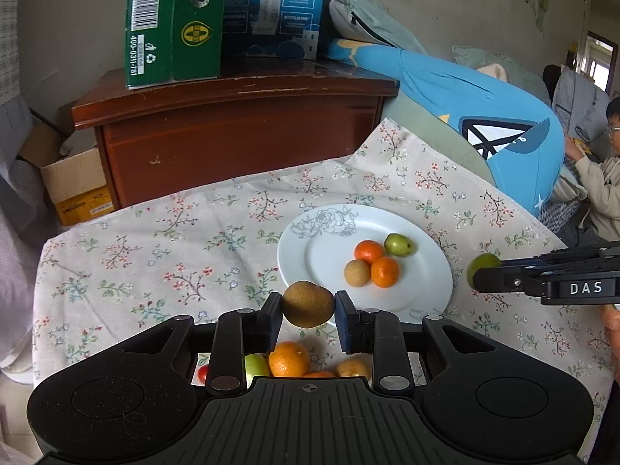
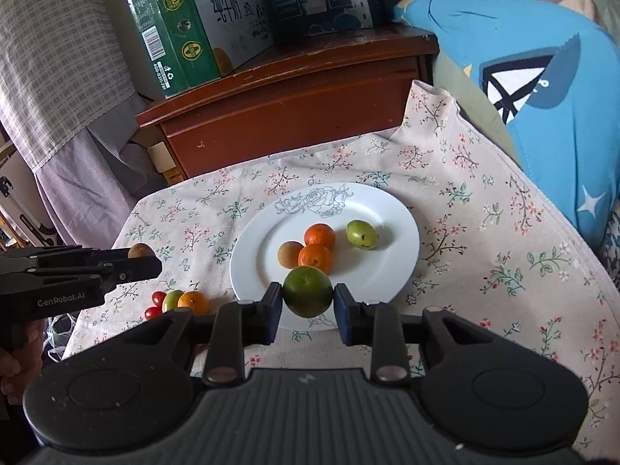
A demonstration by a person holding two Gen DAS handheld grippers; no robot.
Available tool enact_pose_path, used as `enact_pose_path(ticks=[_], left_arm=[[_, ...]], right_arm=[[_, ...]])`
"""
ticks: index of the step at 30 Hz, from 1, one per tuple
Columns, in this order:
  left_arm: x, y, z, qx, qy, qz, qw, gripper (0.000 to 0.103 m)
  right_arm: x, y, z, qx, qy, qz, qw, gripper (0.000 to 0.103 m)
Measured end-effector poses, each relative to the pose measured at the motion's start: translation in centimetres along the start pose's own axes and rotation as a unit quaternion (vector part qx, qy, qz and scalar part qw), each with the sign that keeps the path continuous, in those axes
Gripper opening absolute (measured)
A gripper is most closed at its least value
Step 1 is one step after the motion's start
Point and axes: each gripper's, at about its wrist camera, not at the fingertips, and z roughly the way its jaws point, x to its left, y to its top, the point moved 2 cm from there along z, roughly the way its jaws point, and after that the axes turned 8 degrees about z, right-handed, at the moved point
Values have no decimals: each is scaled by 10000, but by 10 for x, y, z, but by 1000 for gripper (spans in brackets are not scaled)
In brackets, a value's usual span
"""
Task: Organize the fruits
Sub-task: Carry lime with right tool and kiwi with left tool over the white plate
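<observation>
My left gripper [image 1: 308, 306] is shut on a brown round fruit [image 1: 307, 303], held above the cloth just short of the white plate [image 1: 310, 255]. My right gripper [image 2: 308, 297] is shut on a green round fruit [image 2: 307, 291] over the plate's [image 2: 255, 255] near rim. On the plate lie two small oranges [image 2: 319, 235], a brown fruit [image 2: 290, 254] and a light green fruit [image 2: 362, 234]. In the right wrist view the left gripper [image 2: 145, 259] shows at the left; in the left wrist view the right gripper [image 1: 478, 277] with its green fruit [image 1: 482, 267] shows at the right.
Loose fruit lies on the floral tablecloth [image 2: 484, 271] left of the plate: an orange [image 2: 193, 301], a green fruit [image 2: 172, 299] and red cherry tomatoes [image 2: 158, 297]. A wooden cabinet [image 1: 240, 131] with green [image 1: 170, 19] and blue cartons stands behind. A blue cushion [image 1: 484, 116] and a seated person [image 1: 604, 190] are at the right.
</observation>
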Motion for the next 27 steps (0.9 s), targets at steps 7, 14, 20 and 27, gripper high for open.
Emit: enact_pose_path(ticks=[7, 14, 20, 27], left_arm=[[-4, 9, 23, 104, -126, 89, 9998, 26], [-12, 18, 48, 220, -227, 226, 9992, 26], [-16, 23, 71, 366, -245, 302, 9986, 27], [-20, 24, 91, 561, -220, 339, 9976, 27]], right_arm=[[-6, 8, 15, 77, 14, 156, 9998, 29], [-7, 11, 32, 200, -15, 199, 9996, 29], [-7, 13, 49, 352, -40, 285, 9990, 29], [-7, 14, 68, 434, -133, 304, 9985, 29]])
